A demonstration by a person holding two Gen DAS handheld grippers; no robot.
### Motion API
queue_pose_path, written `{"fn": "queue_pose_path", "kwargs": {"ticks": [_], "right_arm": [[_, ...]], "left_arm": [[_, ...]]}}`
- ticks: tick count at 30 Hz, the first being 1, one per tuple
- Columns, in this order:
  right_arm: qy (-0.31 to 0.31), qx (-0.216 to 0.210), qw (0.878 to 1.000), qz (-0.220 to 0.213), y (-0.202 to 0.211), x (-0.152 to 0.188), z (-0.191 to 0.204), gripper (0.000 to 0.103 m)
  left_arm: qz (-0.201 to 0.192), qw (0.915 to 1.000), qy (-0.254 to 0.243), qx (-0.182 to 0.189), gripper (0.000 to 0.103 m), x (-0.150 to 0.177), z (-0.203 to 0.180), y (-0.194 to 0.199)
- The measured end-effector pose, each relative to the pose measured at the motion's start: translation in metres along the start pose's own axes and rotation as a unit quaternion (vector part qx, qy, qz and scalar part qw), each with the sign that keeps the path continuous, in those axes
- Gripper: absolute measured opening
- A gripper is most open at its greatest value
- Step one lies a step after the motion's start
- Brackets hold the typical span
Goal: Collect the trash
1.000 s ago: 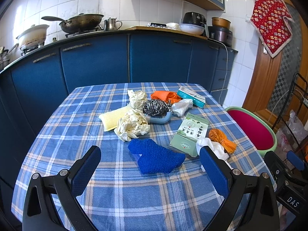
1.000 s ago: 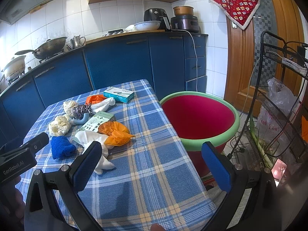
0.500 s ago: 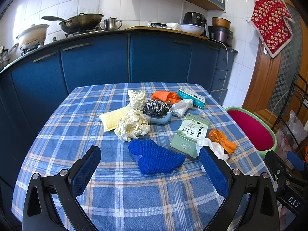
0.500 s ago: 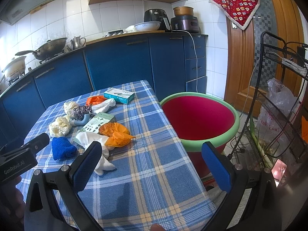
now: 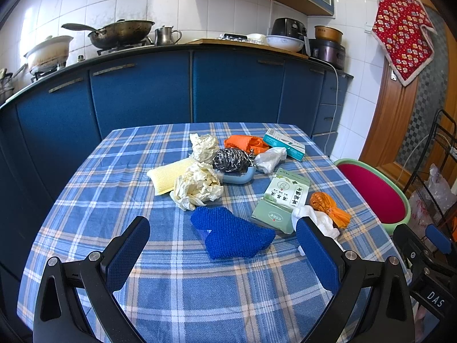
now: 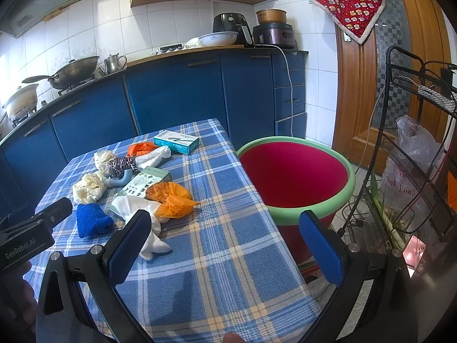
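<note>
Your left gripper (image 5: 222, 248) hung over the near part of the checked tablecloth (image 5: 120, 177) with its fingers spread wide and nothing between the blue pads (image 5: 127, 253); neither pad touched any of the trash. Ahead of the left finger, well apart from it, lay the yellow sponge (image 5: 168, 175), with a crumpled paper wad (image 5: 198, 185) just to its right. Straight ahead of the open gap, near the fingertips, was the blue knitted cloth (image 5: 232, 233). Farther off along the same line sat the steel scourer (image 5: 232, 160) in its blue holder, a second paper wad (image 5: 203, 147) behind it and an orange cloth (image 5: 247, 144) beyond. Ahead of the right finger lay the green carton (image 5: 281, 197), and just past that fingertip the white bag (image 5: 312, 220) was partly hidden by the pad, with the orange bag (image 5: 328, 205) touching it on the right. The teal box (image 5: 284, 144) lay far ahead, near the table's back corner.

Your right gripper (image 6: 225, 245) was also spread wide and empty, held over the table's near right edge. Its left finger (image 6: 127, 247) overlapped the white bag (image 6: 134, 204) in the view, though you could not tell whether it touched. The orange bag (image 6: 171, 200) sat just ahead of that finger. Ahead of the right finger, beside the table and off its edge, stood the red bin with the green rim (image 6: 352, 184), its mouth open.
</note>
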State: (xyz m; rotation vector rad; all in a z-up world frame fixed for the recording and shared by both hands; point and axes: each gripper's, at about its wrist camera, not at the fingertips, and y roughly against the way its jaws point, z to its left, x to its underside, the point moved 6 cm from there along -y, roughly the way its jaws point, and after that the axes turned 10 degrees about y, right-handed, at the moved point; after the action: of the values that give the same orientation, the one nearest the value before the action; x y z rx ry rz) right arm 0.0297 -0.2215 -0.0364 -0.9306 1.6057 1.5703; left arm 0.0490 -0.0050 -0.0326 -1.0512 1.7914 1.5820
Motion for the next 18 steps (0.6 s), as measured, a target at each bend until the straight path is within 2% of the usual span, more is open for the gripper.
{"fn": "queue_pose_path", "kwargs": {"ticks": [8, 18], "right_arm": [[-0.009, -0.002, 1.0, 0.001, 0.003, -0.003, -0.003, 0.102], [0.011, -0.027, 0.999, 0.033, -0.021, 0.006, 0.001, 0.102]], "left_arm": [[0.003, 0.9999, 0.004, -0.011, 0.102, -0.004, 0.01, -0.004], [0.043, 0.9986, 0.0, -0.03, 0.102, -0.003, 0.022, -0.038]]}}
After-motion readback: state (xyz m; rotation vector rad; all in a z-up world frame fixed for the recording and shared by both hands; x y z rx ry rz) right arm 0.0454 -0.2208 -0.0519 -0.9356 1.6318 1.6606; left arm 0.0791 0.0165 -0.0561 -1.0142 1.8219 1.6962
